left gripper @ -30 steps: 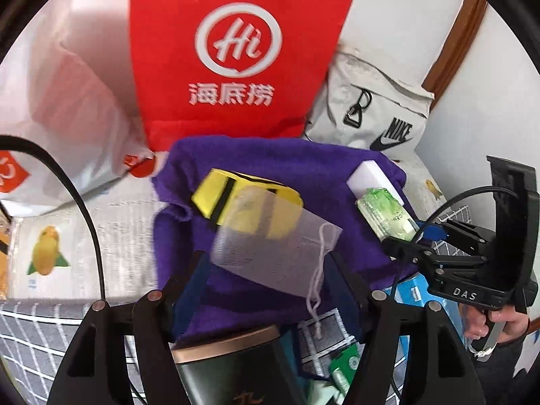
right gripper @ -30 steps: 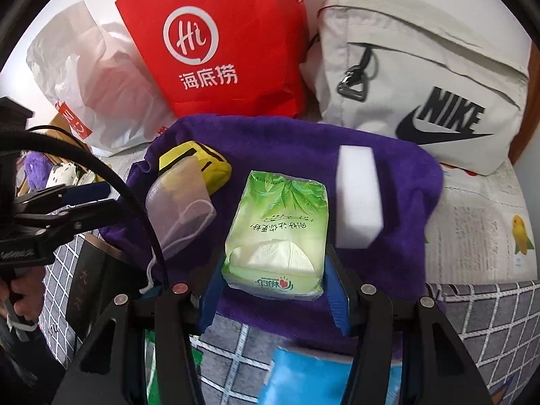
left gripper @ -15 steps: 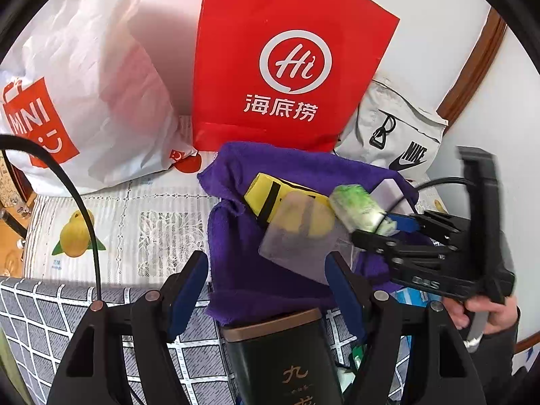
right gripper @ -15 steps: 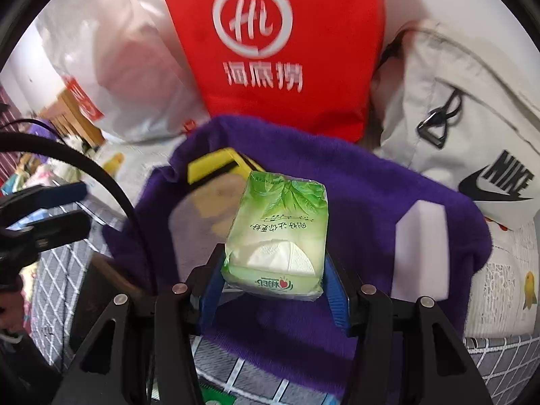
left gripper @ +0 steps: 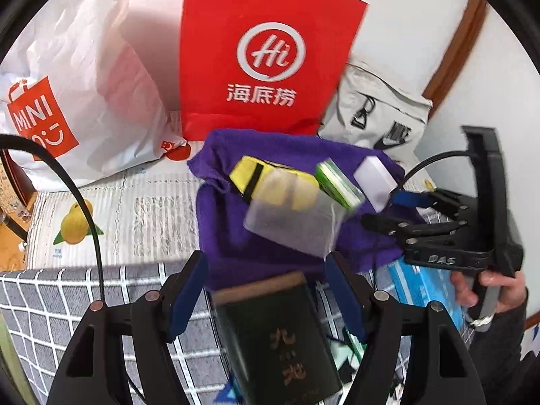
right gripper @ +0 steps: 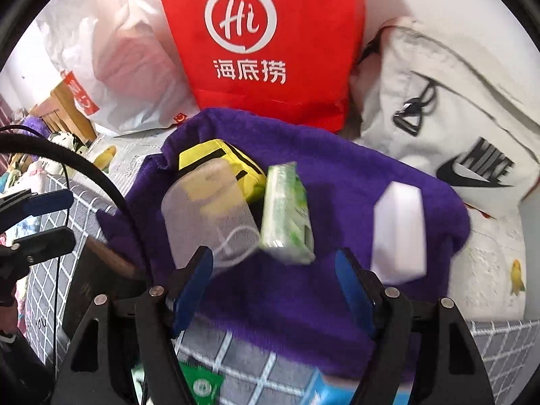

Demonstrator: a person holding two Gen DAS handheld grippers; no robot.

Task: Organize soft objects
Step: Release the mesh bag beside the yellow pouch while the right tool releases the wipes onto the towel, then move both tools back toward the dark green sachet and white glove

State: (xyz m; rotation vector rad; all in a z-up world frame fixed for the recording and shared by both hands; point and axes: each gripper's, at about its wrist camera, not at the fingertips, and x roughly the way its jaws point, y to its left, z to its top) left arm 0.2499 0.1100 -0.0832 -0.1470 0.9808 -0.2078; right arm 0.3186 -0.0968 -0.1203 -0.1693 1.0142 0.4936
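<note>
A purple towel [right gripper: 337,202] is spread on the table and bears the soft things. On it lie a yellow pouch [right gripper: 216,155], a see-through mesh drawstring bag [right gripper: 206,216], a green tissue pack [right gripper: 285,212] and a white sponge [right gripper: 400,233]. The tissue pack is tipped on its edge beside the pouch, just ahead of my right gripper [right gripper: 273,270], whose jaws are opening and no longer touch it. My left gripper [left gripper: 265,263] is open above the towel's near edge, and nothing is between its tips. In the left wrist view the tissue pack [left gripper: 337,182] sits left of the right gripper [left gripper: 388,211].
A red paper bag [right gripper: 266,40], a white plastic bag [left gripper: 77,101] and a grey Nike bag [right gripper: 455,118] stand behind the towel. A dark green tin [left gripper: 276,337] sits under my left gripper. A blue box [left gripper: 425,287] lies at the right, and a hand [left gripper: 489,290] holds the right gripper.
The right gripper has let go of the tissue pack, which now lies tipped on the towel beside the yellow pouch. Both grippers have drawn back from the towel.
</note>
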